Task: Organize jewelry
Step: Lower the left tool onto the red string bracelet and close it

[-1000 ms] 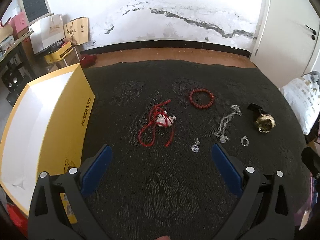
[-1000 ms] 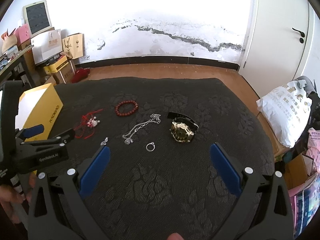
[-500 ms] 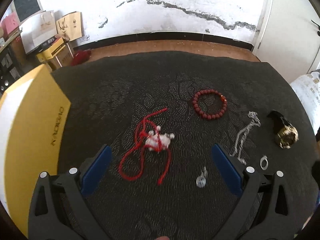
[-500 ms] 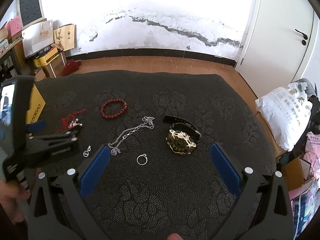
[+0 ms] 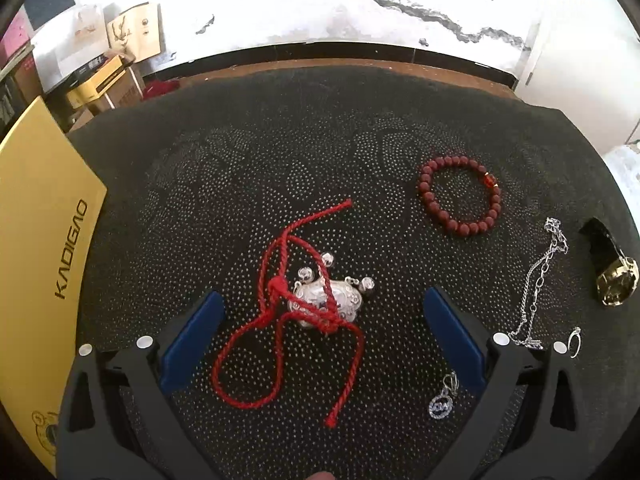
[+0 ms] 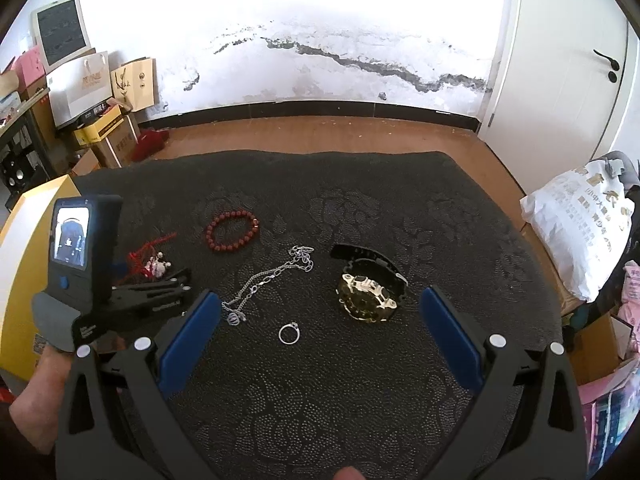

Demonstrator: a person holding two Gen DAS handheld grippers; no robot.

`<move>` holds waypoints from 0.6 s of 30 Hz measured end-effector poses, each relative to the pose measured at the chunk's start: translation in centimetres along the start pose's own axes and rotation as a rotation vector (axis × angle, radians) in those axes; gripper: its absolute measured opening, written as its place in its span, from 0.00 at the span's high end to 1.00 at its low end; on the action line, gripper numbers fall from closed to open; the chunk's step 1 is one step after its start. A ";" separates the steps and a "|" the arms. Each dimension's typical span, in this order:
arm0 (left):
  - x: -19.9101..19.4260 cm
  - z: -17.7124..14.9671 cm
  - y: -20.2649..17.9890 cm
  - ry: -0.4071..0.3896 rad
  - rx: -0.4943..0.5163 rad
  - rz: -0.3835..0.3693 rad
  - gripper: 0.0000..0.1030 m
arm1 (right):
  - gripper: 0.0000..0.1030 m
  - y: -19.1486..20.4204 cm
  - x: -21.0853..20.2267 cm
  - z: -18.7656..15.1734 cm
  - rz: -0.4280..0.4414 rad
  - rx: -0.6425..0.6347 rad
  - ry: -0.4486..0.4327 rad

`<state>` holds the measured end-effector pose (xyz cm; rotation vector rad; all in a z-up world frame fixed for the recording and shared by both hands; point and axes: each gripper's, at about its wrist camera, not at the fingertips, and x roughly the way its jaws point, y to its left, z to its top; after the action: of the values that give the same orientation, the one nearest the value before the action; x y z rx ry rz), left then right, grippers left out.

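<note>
The left gripper (image 5: 322,322) has its fingers spread wide, with the red cord (image 5: 280,320) and silver charm (image 5: 326,300) lying right between them.

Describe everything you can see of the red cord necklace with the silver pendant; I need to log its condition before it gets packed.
The red cord necklace is a twisted red rope lying loose and tangled in loops on the dark patterned cloth, both frayed ends free. It has a knot beside an ornate silver lock-shaped pendant with small round bells. One strand crosses the pendant. It lies between the open fingers of the left tool, which does not appear to touch it.
</note>
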<state>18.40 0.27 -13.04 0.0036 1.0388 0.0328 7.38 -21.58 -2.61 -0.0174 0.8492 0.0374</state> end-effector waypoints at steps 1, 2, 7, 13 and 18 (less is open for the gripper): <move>0.0 0.0 0.0 -0.004 -0.003 -0.001 0.06 | 0.06 -0.1 -0.1 0.0 0.003 0.001 -0.001; 0.0 -0.1 0.1 -0.015 -0.003 0.002 0.06 | 0.06 -0.1 -0.1 0.0 0.003 0.002 -0.002; -0.1 -0.5 0.0 -0.044 -0.002 0.003 0.06 | 0.06 -0.8 -0.4 0.1 0.004 0.017 -0.004; -1.2 -0.9 -0.7 -0.063 0.012 0.027 0.61 | 0.06 -1.3 -0.7 0.0 -0.007 0.021 -0.008; -1.5 -0.8 -0.1 -0.055 0.001 0.045 0.70 | 0.06 -1.4 -0.6 -0.1 -0.007 0.019 -0.005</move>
<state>16.93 0.09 -12.12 0.0286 0.9835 0.0733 6.92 -23.03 -2.24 -0.0026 0.8446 0.0226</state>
